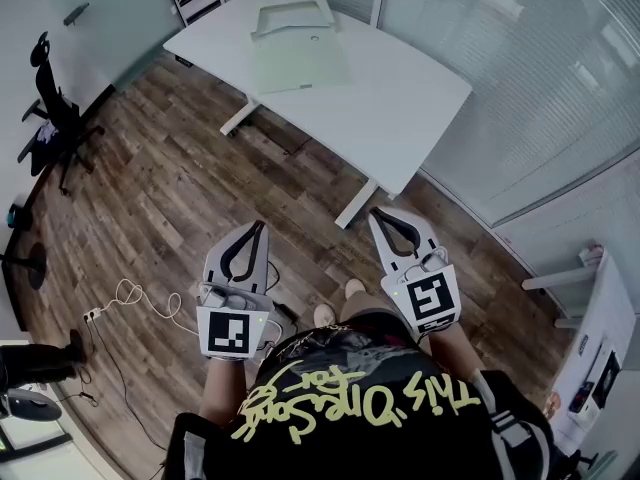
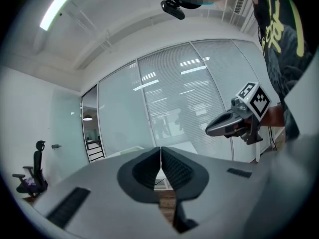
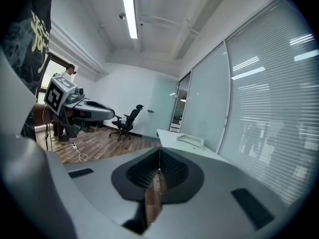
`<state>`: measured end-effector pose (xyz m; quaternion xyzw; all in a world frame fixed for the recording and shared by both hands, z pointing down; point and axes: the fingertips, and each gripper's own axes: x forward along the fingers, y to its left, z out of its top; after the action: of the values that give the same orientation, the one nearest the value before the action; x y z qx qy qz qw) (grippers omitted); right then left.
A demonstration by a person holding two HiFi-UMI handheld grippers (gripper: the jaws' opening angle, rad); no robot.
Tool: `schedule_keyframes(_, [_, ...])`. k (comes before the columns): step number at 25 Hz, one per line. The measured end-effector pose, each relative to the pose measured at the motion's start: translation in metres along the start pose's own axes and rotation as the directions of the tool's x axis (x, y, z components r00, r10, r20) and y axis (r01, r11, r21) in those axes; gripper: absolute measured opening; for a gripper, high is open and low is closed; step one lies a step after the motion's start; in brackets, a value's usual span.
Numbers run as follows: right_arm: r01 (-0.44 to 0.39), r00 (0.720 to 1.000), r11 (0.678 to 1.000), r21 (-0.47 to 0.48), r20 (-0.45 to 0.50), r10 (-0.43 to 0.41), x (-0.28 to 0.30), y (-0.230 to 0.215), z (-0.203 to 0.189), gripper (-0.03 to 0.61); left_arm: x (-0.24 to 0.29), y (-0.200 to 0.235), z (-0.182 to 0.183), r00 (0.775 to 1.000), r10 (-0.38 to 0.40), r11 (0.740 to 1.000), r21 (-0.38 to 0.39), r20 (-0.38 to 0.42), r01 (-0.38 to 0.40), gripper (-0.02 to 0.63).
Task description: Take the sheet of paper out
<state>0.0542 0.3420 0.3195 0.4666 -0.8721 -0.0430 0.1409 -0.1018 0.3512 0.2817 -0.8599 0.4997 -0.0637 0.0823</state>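
Note:
A pale green sheet of paper (image 1: 301,63) lies on the white table (image 1: 400,108) far ahead, partly under a light tray-like holder (image 1: 293,15). In the right gripper view the holder (image 3: 190,140) shows small on the table (image 3: 169,137). My left gripper (image 1: 262,226) is held near my body over the wood floor, jaws shut with nothing in them. My right gripper (image 1: 378,213) is beside it, also shut and empty. Both are well short of the table. In the left gripper view the right gripper (image 2: 209,130) shows at the right; the right gripper view shows the left gripper (image 3: 110,114).
A black office chair (image 1: 55,108) stands at the left by the wall. A white cable with a power strip (image 1: 130,300) lies on the wood floor at lower left. Glass partition walls (image 1: 520,78) run behind the table. A white stand (image 1: 590,308) is at the right.

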Motion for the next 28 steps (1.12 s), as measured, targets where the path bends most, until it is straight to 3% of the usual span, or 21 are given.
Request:
schedule_keyframes(5, [0.015, 0.998, 0.999, -0.043, 0.064, -0.012, -0.003, -0.003, 0.005, 0.009, 0.000, -0.003, -0.003, 1.000, -0.009, 0.999, -0.038, -0.006, 0.008, 0.010])
schedule_keyframes(8, [0.027, 1.000, 0.999, 0.047, 0.009, -0.027, -0.006, -0.005, -0.004, 0.009, 0.003, -0.002, -0.003, 1.000, -0.013, 0.999, -0.044, -0.013, 0.013, 0.010])
schedule_keyframes(12, [0.022, 1.000, 0.997, 0.067, -0.013, -0.021, -0.006, -0.007, -0.010, 0.009, 0.006, -0.004, -0.006, 0.999, -0.021, 0.998, -0.059, -0.025, 0.020, 0.010])
schedule_keyframes(28, [-0.053, 0.998, 0.997, 0.055, 0.042, 0.051, 0.051, -0.030, 0.006, 0.009, 0.049, 0.028, -0.002, 0.999, 0.032, 0.999, -0.028, -0.020, -0.033, 0.011])
